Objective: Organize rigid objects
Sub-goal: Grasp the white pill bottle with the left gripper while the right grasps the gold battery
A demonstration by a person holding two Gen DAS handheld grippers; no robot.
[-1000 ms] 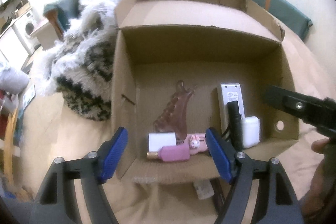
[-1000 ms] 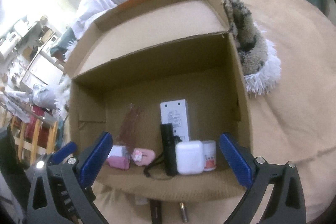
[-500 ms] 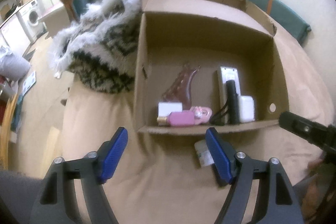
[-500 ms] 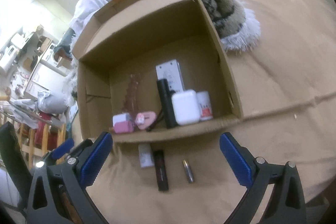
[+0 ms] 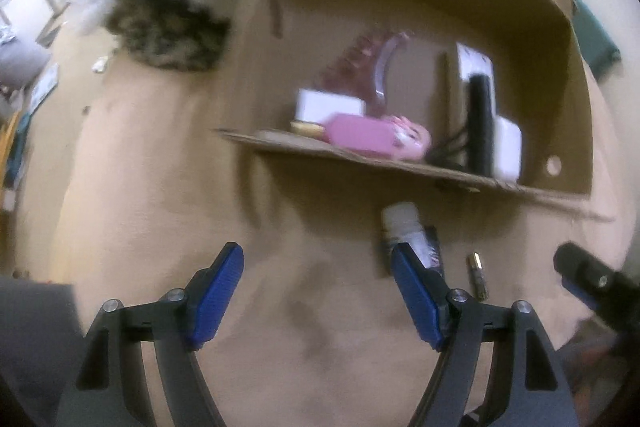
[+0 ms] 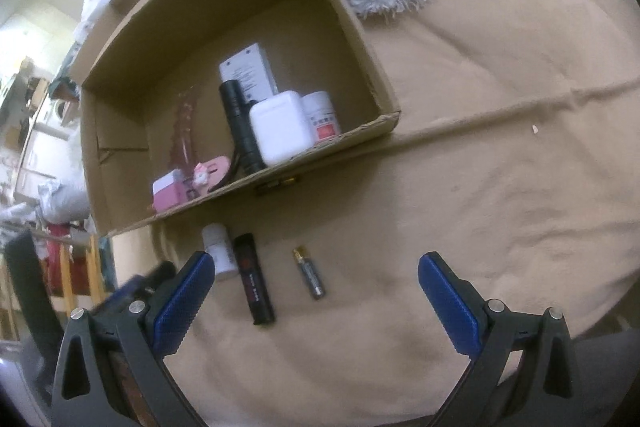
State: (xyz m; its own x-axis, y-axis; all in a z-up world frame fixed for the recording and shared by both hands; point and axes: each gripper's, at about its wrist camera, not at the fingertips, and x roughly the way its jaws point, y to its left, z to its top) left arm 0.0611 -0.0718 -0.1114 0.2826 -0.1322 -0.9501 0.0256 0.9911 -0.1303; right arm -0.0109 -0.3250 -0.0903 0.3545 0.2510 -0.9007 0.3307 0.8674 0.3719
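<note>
Battery (image 6: 308, 273), black tube (image 6: 253, 279) and white bottle (image 6: 218, 251) lie before the cardboard box (image 6: 362, 43); right gripper (image 6: 310, 301) gapes

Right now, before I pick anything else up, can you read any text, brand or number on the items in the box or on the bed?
Nothing reads clearly.
White flat device in the cardboard box: grey print lines, too small.
Small white bottle in the box: red label, illegible.
Black tube on the bed: red marking, blurred.
Battery: unreadable wrap.
White bottle beside the tube: no text visible.
The left wrist view is motion-blurred.
</note>
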